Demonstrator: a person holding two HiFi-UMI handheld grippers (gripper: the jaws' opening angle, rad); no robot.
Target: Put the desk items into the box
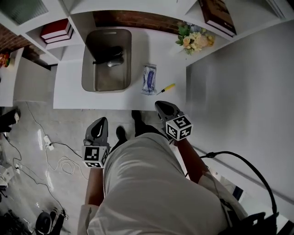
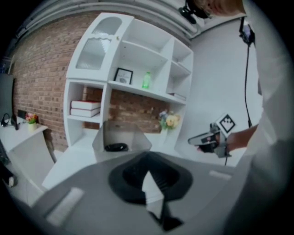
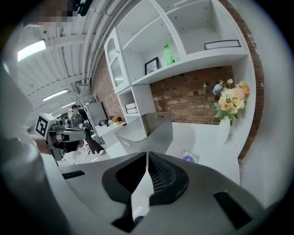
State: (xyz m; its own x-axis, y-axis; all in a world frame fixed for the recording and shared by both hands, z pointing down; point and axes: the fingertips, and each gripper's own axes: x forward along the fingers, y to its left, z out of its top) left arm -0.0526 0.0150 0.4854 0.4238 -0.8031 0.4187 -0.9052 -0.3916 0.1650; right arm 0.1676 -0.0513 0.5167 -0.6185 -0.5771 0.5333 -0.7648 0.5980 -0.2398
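Observation:
A grey box (image 1: 106, 78) stands on the white desk (image 1: 165, 50) with a dark mouse-like item (image 1: 110, 56) inside it. To its right lie a blue-and-white packet (image 1: 148, 79) and a yellow-handled screwdriver (image 1: 166, 88). Both grippers hang short of the desk's near edge, over the floor. My left gripper (image 1: 101, 120) is shut and empty, below the box's near side. My right gripper (image 1: 161, 104) is shut and empty, just below the screwdriver. The left gripper view has the box (image 2: 121, 135) ahead. The right gripper view has the box (image 3: 147, 128) and packet (image 3: 188, 159).
A vase of flowers (image 1: 195, 39) stands at the desk's back right. Books (image 1: 56, 30) lie on a left shelf, another book (image 1: 218, 13) at top right. A green bottle (image 2: 146, 80) sits on an upper shelf. Cables (image 1: 55, 156) trail on the floor at left.

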